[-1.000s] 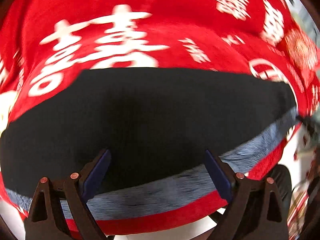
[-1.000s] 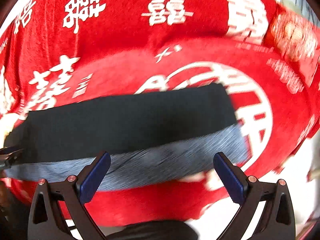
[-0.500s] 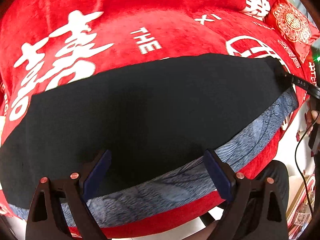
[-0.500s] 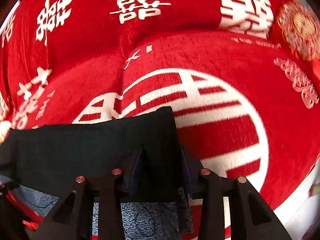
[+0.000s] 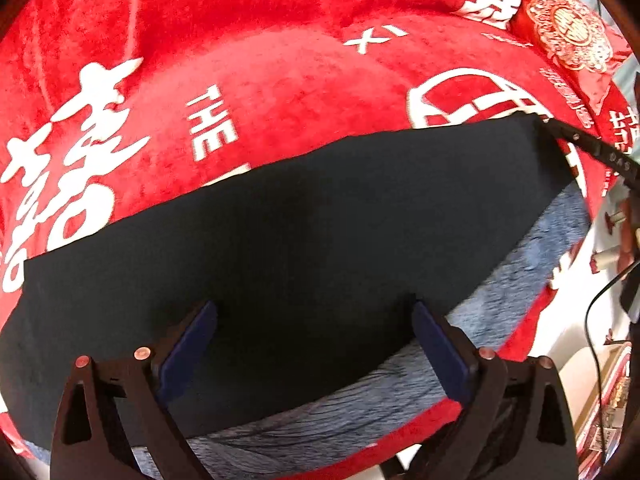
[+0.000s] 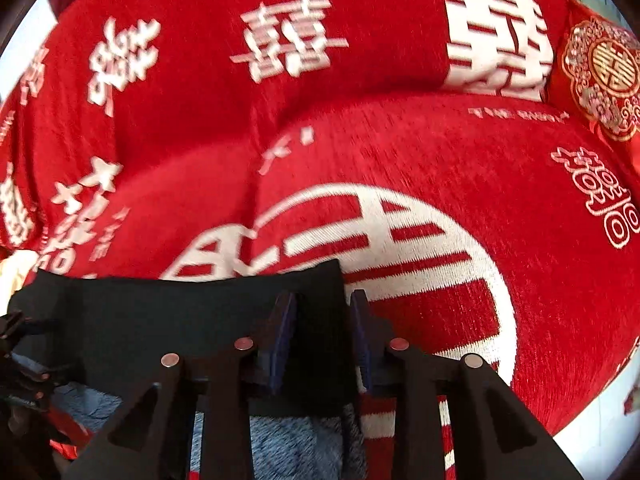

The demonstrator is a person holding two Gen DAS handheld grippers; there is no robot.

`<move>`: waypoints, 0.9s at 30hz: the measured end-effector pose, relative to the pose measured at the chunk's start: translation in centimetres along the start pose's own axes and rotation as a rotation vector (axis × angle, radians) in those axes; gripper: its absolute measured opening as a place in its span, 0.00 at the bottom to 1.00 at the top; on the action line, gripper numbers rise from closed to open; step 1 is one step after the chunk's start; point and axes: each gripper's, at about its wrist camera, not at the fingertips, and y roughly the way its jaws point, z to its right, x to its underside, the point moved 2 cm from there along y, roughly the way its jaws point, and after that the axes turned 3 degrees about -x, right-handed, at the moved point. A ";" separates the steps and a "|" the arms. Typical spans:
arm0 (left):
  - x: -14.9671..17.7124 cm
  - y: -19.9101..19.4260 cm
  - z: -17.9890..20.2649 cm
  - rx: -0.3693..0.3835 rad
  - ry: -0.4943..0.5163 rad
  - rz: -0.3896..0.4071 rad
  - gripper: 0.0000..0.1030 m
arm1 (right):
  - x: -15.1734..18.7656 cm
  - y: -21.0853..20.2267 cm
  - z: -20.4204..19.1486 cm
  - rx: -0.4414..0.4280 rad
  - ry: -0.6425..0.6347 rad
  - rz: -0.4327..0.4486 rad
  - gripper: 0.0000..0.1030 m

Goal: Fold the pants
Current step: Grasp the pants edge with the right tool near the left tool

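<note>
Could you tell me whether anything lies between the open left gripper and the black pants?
Nothing visible does: the left gripper hangs open directly over the pants, while the right gripper already pinches their corner.

Bright, even light; fisheye-warped edges

Matt black cloth pants [image 5: 312,240] with fuzzy grey-blue lining, on a plush, nubby red sofa cover [image 5: 280,80].

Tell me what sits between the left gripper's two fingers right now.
In the left wrist view, the open left gripper frames only the black pants and their grey fleecy lining; nothing is pinched.
</note>
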 end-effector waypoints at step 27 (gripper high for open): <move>-2.3 0.4 5.6 0.040 0.096 0.029 0.96 | -0.8 -1.3 0.6 -0.009 -0.010 0.046 0.88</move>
